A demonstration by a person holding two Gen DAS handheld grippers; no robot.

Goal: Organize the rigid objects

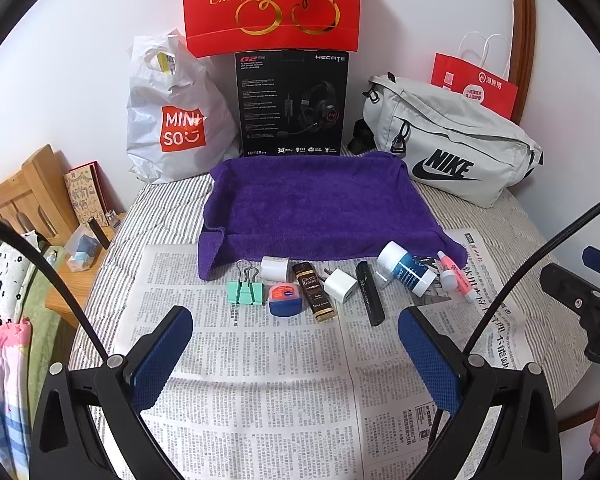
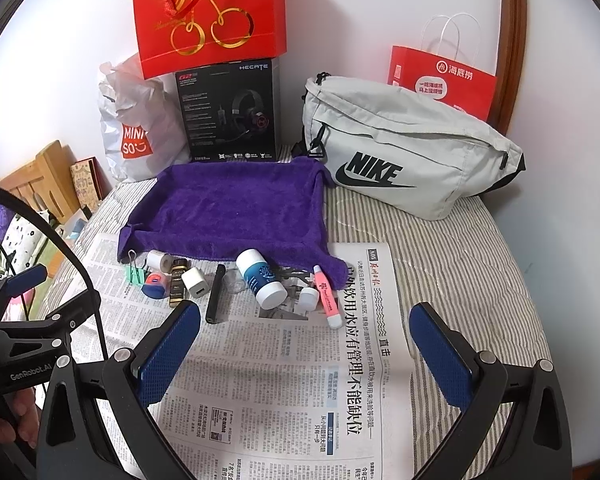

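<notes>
A row of small items lies on a newspaper [image 1: 260, 360] in front of a purple towel [image 1: 320, 204]: a green binder clip [image 1: 245, 290], a white roll [image 1: 275, 268], a blue-and-orange tin [image 1: 286, 299], a brown-gold box [image 1: 314, 292], a white charger [image 1: 341, 286], a black tube [image 1: 369, 293], a blue-white bottle [image 1: 406, 268], a small white jar [image 1: 448, 279] and a pink tube [image 1: 456, 270]. My left gripper [image 1: 296, 320] is open and empty, just short of the row. My right gripper [image 2: 304, 316] is open and empty, near the bottle [image 2: 260, 278] and pink tube [image 2: 326, 296].
Behind the towel stand a white Miniso bag [image 1: 172, 120], a black headset box [image 1: 292, 104], a red gift bag [image 1: 272, 4], a grey Nike bag [image 1: 448, 140] and a red paper bag [image 1: 476, 84]. A wooden bedside stand [image 1: 76, 256] is at left.
</notes>
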